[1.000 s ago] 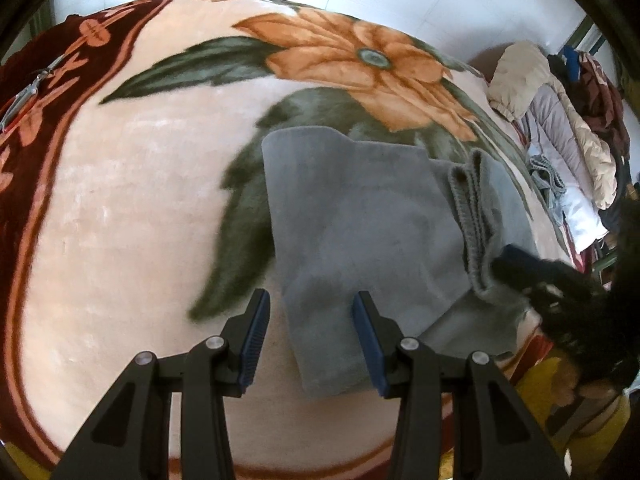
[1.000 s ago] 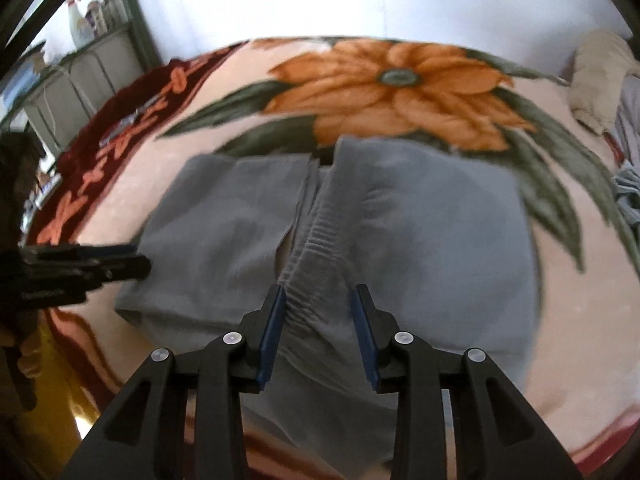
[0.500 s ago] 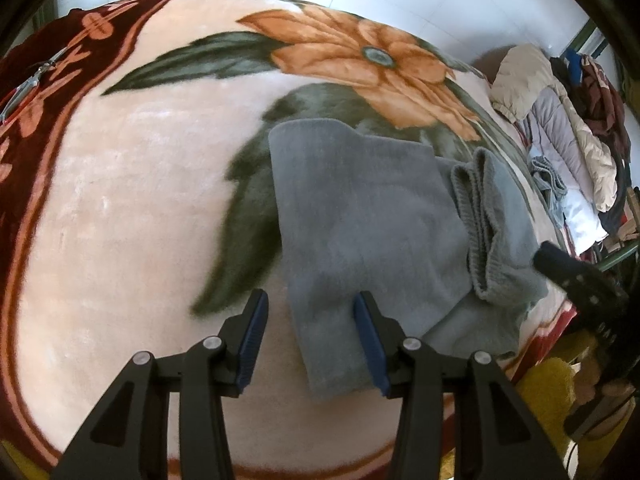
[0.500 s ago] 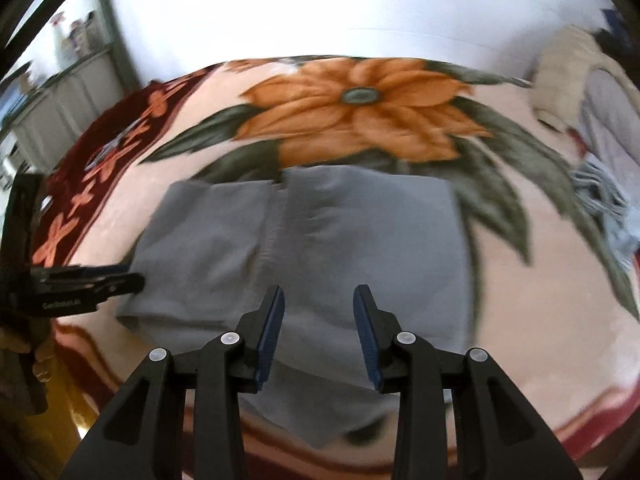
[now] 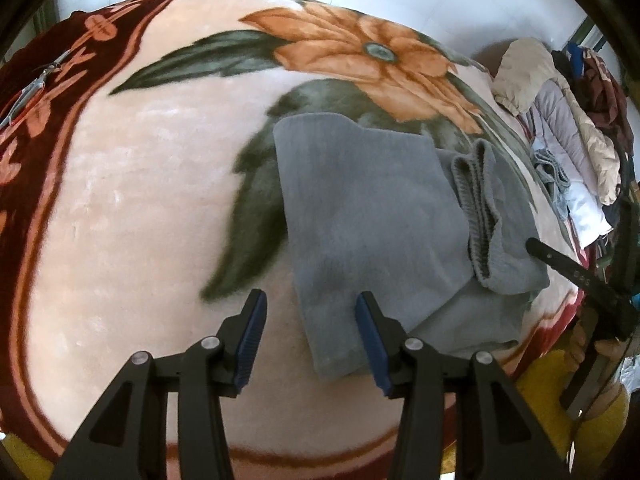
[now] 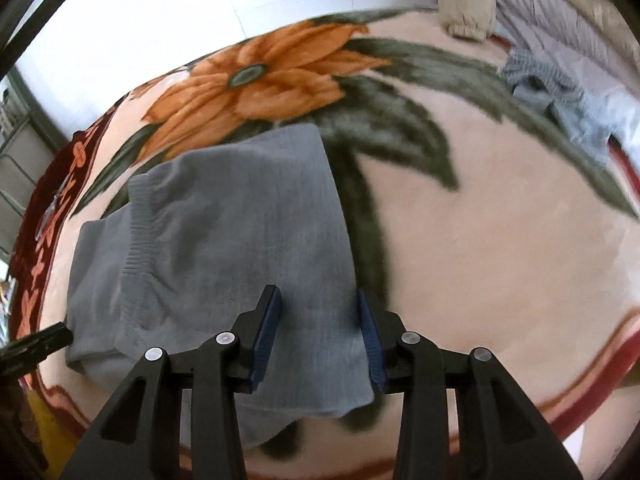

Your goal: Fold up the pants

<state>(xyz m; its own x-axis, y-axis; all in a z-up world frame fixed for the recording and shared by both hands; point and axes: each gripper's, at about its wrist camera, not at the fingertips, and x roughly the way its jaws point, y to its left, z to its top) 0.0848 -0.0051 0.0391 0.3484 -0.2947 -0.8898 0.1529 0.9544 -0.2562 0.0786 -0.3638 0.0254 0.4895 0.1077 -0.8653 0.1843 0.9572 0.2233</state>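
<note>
Grey knit pants (image 5: 372, 216) lie folded in layers on a peach blanket with an orange flower (image 5: 120, 208). The ribbed waistband (image 5: 476, 208) stands up on the right part of the pile in the left wrist view. My left gripper (image 5: 310, 328) is open and empty, above the pile's near left corner. In the right wrist view the pants (image 6: 240, 232) fill the left centre. My right gripper (image 6: 318, 328) is open and empty, just above the near right part of the pile. The right gripper's tip (image 5: 560, 260) shows at the right in the left wrist view.
A heap of jackets and clothes (image 5: 560, 120) lies at the bed's far right end, also in the right wrist view (image 6: 560, 60). The blanket's dark red border (image 5: 32, 120) runs along the left edge. A white wall (image 6: 160, 20) stands behind the bed.
My right gripper has let go of the waistband, pulled back and swung right over the pile's right part. The waistband now lies on the pile. My left gripper has barely moved.
</note>
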